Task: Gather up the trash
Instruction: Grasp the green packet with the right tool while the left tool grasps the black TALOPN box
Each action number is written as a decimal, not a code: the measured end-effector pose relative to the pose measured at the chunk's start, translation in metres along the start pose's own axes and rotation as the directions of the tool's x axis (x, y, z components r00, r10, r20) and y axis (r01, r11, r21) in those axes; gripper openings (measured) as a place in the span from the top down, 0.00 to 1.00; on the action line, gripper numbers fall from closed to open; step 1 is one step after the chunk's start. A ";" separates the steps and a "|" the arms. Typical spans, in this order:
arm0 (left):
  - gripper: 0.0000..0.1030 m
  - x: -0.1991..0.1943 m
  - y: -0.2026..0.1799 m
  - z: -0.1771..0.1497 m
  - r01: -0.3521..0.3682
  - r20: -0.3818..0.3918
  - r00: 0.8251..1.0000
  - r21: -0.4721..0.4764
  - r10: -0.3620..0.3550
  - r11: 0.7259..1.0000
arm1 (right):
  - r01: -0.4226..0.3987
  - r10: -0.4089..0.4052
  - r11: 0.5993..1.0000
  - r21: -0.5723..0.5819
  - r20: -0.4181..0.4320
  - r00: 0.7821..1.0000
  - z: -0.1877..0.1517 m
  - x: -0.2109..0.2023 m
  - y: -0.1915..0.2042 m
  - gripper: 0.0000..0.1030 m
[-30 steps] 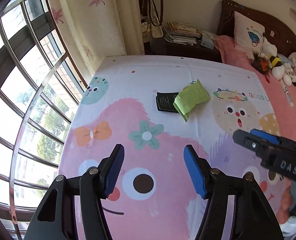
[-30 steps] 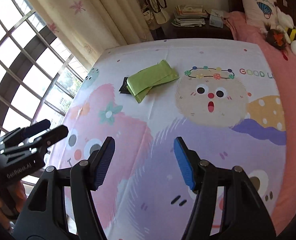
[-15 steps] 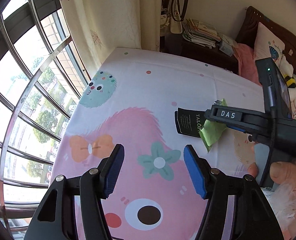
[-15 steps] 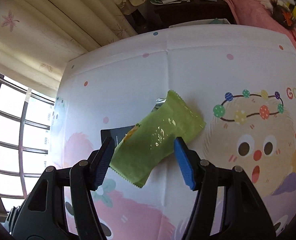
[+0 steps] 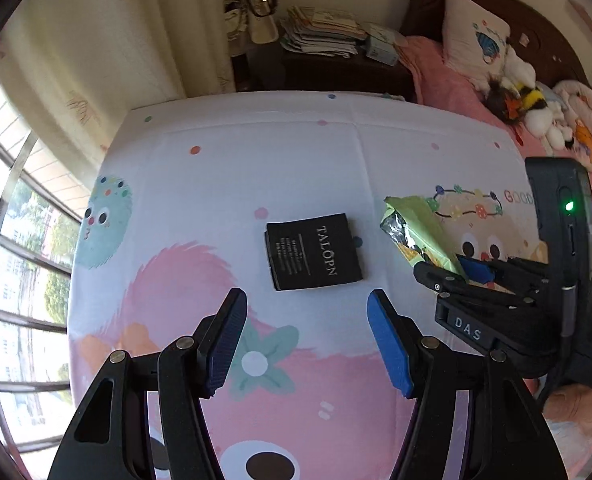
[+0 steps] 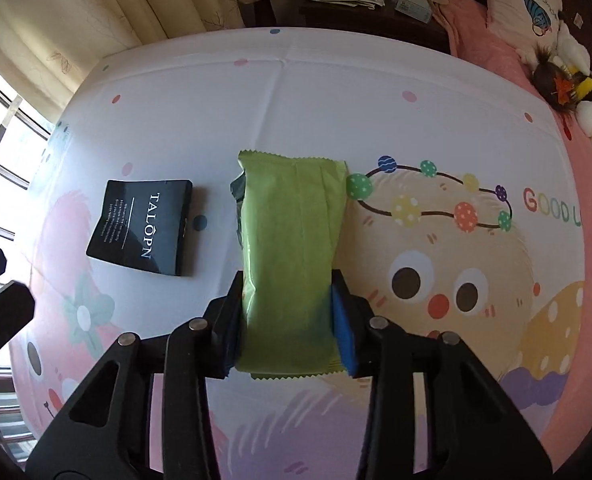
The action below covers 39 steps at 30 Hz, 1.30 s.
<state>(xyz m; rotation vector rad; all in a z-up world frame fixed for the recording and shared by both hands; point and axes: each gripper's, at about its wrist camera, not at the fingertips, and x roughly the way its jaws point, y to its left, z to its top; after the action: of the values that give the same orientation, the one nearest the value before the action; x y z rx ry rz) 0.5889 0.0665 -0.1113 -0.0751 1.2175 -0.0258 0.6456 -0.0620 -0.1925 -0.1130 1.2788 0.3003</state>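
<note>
Green wrapper (image 6: 291, 248): one, I have it between my right tool (image 6: 285, 320), whose jaws have just been closing onto its sides.
Left tool (image 5: 308, 340): wide, holding nothing.
Black packet (image 5: 315, 251): one, flat on the bed sheet (image 5: 235, 168), just beyond.

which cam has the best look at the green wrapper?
Right wrist. The green wrapper lies centred and nearly whole, lengthwise between the jaws of the right gripper, which have just been closing and now press its sides. Left wrist catches only its far end, at the right edge; the right gripper hides the rest.
</note>
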 end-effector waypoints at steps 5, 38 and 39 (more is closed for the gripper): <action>0.38 0.036 -0.018 0.016 0.024 -0.088 0.996 0.080 -0.017 0.996 | -0.081 0.080 0.996 0.042 0.020 0.997 -0.012 -0.011 -0.033 0.76; 0.35 0.116 -0.017 0.047 -0.092 -0.160 0.985 -0.143 0.069 0.985 | -0.211 0.205 0.966 0.147 0.057 0.977 -0.037 -0.019 -0.070 0.77; 0.35 0.115 -0.017 0.047 -0.095 -0.160 0.984 -0.137 0.073 0.986 | -0.211 0.206 0.966 0.146 0.054 0.977 -0.038 -0.018 -0.069 0.77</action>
<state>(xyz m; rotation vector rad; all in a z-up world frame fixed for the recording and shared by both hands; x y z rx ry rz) 0.6727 0.0447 -0.2018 -0.1503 1.3756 0.1331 0.6251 -0.1404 -0.1920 0.1572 1.2723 0.3832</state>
